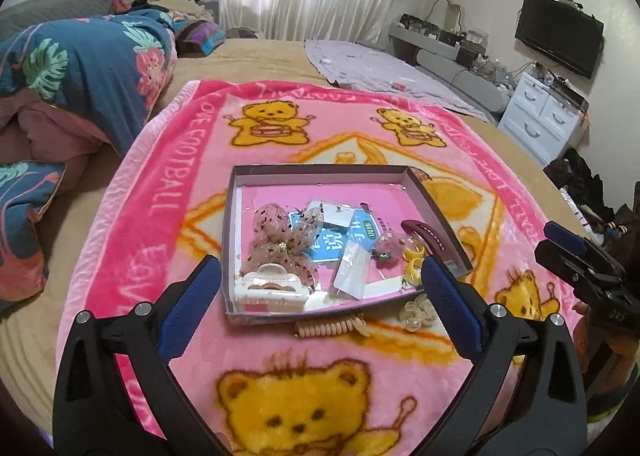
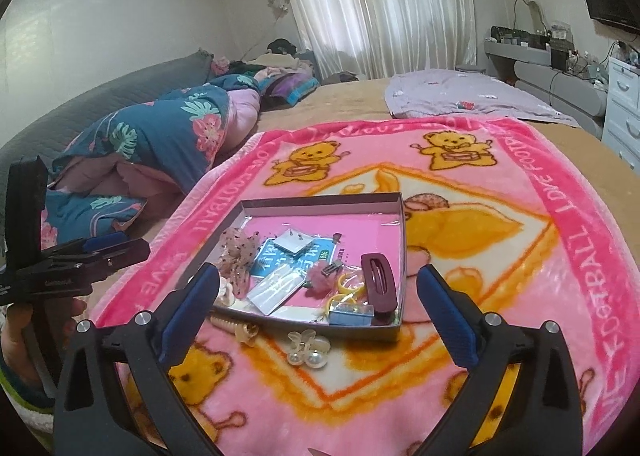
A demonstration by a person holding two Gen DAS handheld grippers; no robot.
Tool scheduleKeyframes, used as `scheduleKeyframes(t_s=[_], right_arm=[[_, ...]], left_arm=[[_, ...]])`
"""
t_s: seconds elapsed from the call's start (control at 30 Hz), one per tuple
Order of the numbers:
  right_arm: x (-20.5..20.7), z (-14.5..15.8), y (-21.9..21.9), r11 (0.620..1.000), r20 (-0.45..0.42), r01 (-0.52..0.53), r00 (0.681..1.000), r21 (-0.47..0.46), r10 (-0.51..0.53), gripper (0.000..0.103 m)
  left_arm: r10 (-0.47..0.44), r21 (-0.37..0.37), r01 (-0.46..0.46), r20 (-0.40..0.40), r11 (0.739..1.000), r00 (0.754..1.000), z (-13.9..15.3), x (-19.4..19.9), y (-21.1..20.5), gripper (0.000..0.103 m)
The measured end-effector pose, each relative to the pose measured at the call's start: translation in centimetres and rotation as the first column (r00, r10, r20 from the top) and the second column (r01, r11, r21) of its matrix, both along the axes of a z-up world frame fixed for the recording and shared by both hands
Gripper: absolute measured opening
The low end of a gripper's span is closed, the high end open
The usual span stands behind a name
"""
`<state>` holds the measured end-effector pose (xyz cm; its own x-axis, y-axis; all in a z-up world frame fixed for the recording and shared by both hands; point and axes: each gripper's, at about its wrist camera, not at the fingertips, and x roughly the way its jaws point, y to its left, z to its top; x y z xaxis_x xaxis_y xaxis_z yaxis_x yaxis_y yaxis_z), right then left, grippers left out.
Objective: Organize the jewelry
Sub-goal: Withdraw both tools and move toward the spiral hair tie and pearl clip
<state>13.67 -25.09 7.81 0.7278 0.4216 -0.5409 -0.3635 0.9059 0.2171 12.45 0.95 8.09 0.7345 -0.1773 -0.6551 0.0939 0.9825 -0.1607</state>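
Observation:
A shallow box tray (image 1: 320,172) (image 2: 316,201) lies on the pink bear blanket. It holds a dotted tulle bow (image 1: 280,240) (image 2: 236,252), a white claw clip (image 1: 270,288), a maroon hair clip (image 2: 378,282) (image 1: 424,234), yellow rings (image 1: 414,252) (image 2: 348,282), a pink fuzzy piece (image 2: 320,276) and card packets (image 1: 352,268). Outside its near edge lie a beige coil hair tie (image 1: 328,330) (image 2: 236,326) and a clear pearl clip (image 2: 306,348) (image 1: 416,310). My left gripper (image 1: 320,280) and right gripper (image 2: 318,288) are both open and empty, held above the near edge.
The pink blanket (image 1: 180,192) lies on a tan bed. A folded floral quilt (image 1: 80,72) is to the left, a lilac sheet (image 1: 380,68) at the back. White drawers (image 1: 540,112) and a TV stand to the right.

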Motion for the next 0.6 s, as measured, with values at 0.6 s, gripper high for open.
scheduleKeyframes(t_s=[0.6], right_arm=[[-3.7, -0.4, 0.2, 0.999, 0.008, -0.021, 1.0, -0.038, 0.021, 0.098]], left_arm=[[0.022, 0.064, -0.022, -0.001, 0.998, 1.0, -0.9, -3.8, 0.4, 0.094]])
